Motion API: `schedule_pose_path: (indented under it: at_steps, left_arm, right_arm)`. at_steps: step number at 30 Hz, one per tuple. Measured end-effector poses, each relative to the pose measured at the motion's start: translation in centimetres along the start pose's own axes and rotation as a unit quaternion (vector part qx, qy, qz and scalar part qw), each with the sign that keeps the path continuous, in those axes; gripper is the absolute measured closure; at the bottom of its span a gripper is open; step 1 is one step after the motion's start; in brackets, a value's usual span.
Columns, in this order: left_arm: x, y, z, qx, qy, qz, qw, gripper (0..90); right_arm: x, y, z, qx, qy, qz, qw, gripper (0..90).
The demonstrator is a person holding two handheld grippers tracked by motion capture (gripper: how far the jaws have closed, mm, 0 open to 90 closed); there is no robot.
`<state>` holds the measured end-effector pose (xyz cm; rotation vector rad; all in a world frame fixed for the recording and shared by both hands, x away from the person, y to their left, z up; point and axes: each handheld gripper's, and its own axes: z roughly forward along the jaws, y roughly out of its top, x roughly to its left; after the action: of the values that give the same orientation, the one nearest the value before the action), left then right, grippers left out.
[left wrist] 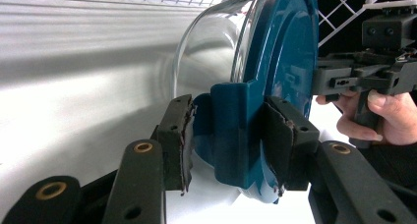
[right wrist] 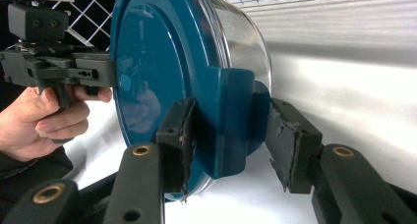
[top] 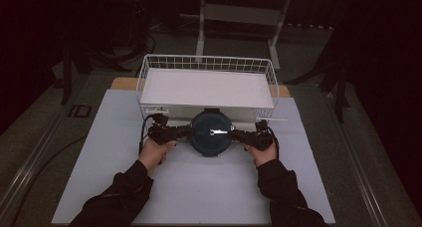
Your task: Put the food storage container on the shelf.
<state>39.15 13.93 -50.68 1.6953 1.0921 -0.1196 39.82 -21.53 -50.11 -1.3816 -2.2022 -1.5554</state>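
A round glass container (top: 211, 140) with a dark teal lid (left wrist: 285, 62) sits just in front of the wire basket. My left gripper (top: 188, 132) holds the lid's left latch tab (left wrist: 236, 130), one pad (left wrist: 179, 140) on each side of it. From the opposite side my right gripper (top: 235, 134) closes on the other latch tab (right wrist: 231, 126). The glass wall (right wrist: 241, 37) shows behind the lid (right wrist: 157, 62). Each gripper view also shows the other gripper: the right gripper (left wrist: 344, 79) and the left gripper (right wrist: 74, 69), each with a hand on it.
A white wire basket (top: 206, 57) with a flat white floor stands right behind the container. A white sheet (top: 199, 187) covers the table. The person's dark sleeves come in from the bottom. Dark floor and stand legs lie beyond the table.
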Motion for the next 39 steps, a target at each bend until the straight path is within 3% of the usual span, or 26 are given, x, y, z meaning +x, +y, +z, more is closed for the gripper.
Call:
schedule_pose_path:
  at_steps: [5, 8, 10, 11, 12, 13, 15, 16, 20, 25, 27, 35, 36, 37, 39]
  left_arm:
    - [0.3, 0.0, 0.1, 0.003, -0.006, -0.001, 1.0000, 55.6]
    - [0.5, 0.0, 0.3, -0.002, -0.008, -0.013, 0.9999, 54.8]
    - [0.3, -0.1, 0.3, -0.011, 0.016, 0.009, 0.9998, 52.9]
    - [0.1, 0.0, 0.3, -0.015, 0.025, 0.008, 0.9995, 52.6]
    - [0.5, 0.2, 0.3, -0.017, 0.038, 0.024, 0.9988, 53.6]
    - [0.4, 0.2, 0.3, -0.018, 0.041, 0.014, 0.9989, 53.2]
    - [0.3, 0.3, 0.4, -0.022, 0.042, 0.012, 0.9988, 52.4]
    - [0.3, 0.3, 0.5, -0.026, 0.032, 0.012, 0.9991, 52.1]
    - [0.2, 0.3, 0.6, -0.034, 0.047, 0.016, 0.9982, 49.1]
    - [0.5, 0.4, 0.7, -0.038, 0.047, 0.022, 0.9980, 46.2]
    - [0.5, 0.6, 0.7, -0.034, 0.051, 0.039, 0.9974, 46.0]
    - [-0.2, 0.6, 0.7, -0.030, 0.074, 0.033, 0.9962, 35.9]
    - [-0.5, 0.4, 0.5, -0.029, 0.091, 0.041, 0.9946, 33.7]
    - [-0.6, 0.3, 0.4, -0.031, 0.094, 0.044, 0.9941, 31.6]
    - [-0.9, 0.2, -0.1, -0.036, 0.089, 0.044, 0.9944, 29.4]
  right_arm:
    - [-0.4, 0.0, 0.2, 0.000, 0.002, 0.006, 1.0000, 54.1]
    - [-0.2, 0.2, 0.2, 0.000, -0.009, 0.004, 1.0000, 52.6]
    - [-0.1, 0.3, 0.3, 0.001, -0.014, 0.011, 0.9998, 50.7]
    - [-0.1, 0.3, 0.4, -0.001, -0.021, 0.003, 0.9998, 50.2]
    - [0.0, 0.3, 0.5, -0.003, -0.023, -0.001, 0.9997, 49.5]
    - [0.0, 0.4, 0.5, -0.006, -0.023, -0.001, 0.9997, 49.4]
    - [0.2, 0.6, 0.6, -0.011, -0.034, -0.003, 0.9994, 49.5]
    - [0.2, 0.6, 0.6, -0.013, -0.035, -0.001, 0.9993, 49.4]
    - [0.2, 0.9, 0.7, -0.019, -0.041, -0.005, 0.9990, 48.2]
    - [0.2, 1.1, 0.9, -0.021, -0.047, -0.003, 0.9987, 47.4]
    - [0.2, 1.2, 0.9, -0.021, -0.049, 0.000, 0.9986, 47.4]
    - [1.0, 1.2, 0.5, -0.008, -0.070, -0.034, 0.9969, 43.5]
    - [1.1, 1.2, 0.3, -0.008, -0.075, -0.040, 0.9963, 42.9]
    - [1.0, 1.2, 0.1, -0.019, -0.074, -0.057, 0.9954, 42.8]
    - [1.3, 1.1, -0.3, -0.013, -0.074, -0.052, 0.9958, 42.6]
